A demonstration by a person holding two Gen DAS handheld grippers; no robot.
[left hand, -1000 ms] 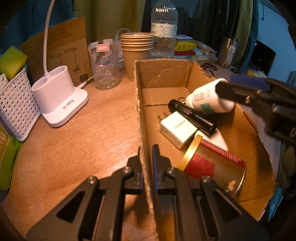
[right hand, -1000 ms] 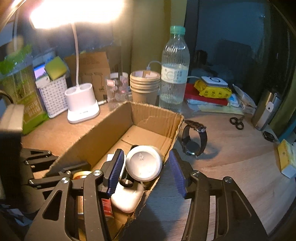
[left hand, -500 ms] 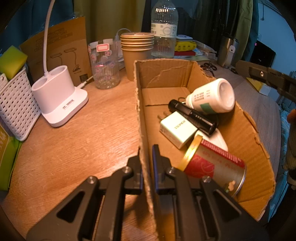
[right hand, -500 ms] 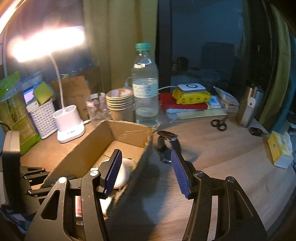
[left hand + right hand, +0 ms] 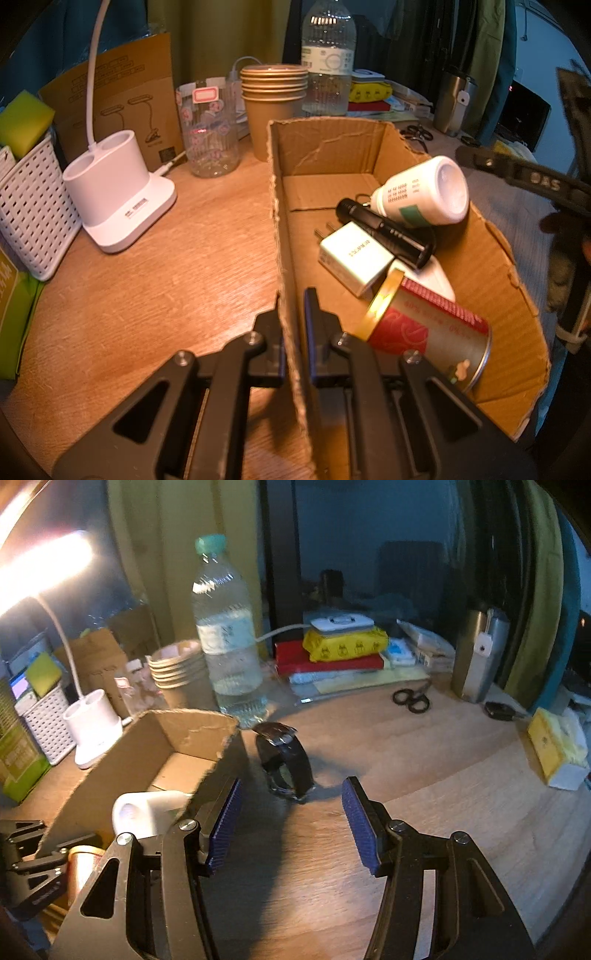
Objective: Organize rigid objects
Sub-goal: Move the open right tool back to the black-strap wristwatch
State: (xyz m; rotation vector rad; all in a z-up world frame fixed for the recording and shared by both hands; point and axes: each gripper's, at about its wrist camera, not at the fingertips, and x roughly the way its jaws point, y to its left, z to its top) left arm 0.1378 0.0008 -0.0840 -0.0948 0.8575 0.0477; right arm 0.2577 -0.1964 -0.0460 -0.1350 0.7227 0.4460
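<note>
A torn cardboard box (image 5: 332,144) lies on the wooden desk. It holds a white pill bottle (image 5: 424,192), a black flashlight (image 5: 384,232), a white charger plug (image 5: 354,254) and a red and gold tin (image 5: 424,328). My left gripper (image 5: 293,314) is shut on the box's left wall. My right gripper (image 5: 291,823) is open and empty above the desk, just right of the box (image 5: 147,746). A black wristwatch (image 5: 284,764) stands on the desk just beyond its fingertips. The white bottle (image 5: 147,808) shows inside the box.
A water bottle (image 5: 229,635), stacked paper cups (image 5: 177,672), a glass jar (image 5: 208,125), a white lamp base (image 5: 118,192) and a white basket (image 5: 33,206) stand behind and left of the box. Scissors (image 5: 412,699), a steel flask (image 5: 476,653), keys and a tissue pack (image 5: 554,746) lie right.
My right gripper let go of the white bottle into the box, rose, and swung right out of the box toward the watch. My left gripper has held the box wall throughout.
</note>
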